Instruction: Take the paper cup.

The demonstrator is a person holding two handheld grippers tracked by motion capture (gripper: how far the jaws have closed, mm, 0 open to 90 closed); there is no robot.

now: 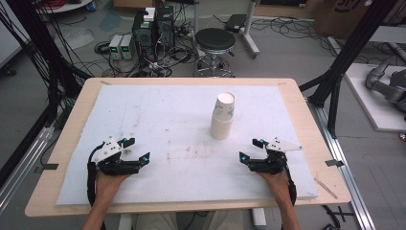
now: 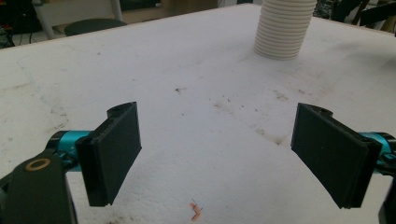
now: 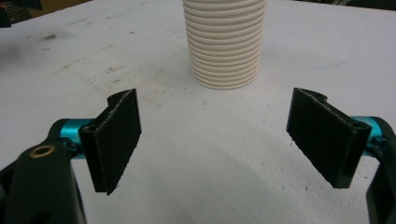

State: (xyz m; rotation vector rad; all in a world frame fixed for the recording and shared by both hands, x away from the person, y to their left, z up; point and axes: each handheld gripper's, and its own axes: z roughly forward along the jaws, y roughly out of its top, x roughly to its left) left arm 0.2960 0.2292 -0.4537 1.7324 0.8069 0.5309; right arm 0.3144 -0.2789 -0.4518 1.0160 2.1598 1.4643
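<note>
1. Resting at the near left of the white surface point(image 1: 158, 110), the left claw point(image 1: 135, 149) gapes wide with nothing between its jaws.
2. Standing upright past the middle, the stack of paper cups point(image 1: 222, 116) sits well apart from both claws.
3. At the near right, the right claw point(image 1: 251, 150) also gapes wide and holds nothing, facing the stack.

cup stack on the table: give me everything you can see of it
The cup stack is a tall column of nested paper-like cups, cream-white, standing mouth-down on the white foam pad. Their rolled rims pile up as tight ridges around the lower part. The topmost cup's flat bottom faces up, and its side carries a faint bluish print. The stack leans slightly. It sits right of centre, farther in than both grippers. Nothing touches it but the pad.
</note>
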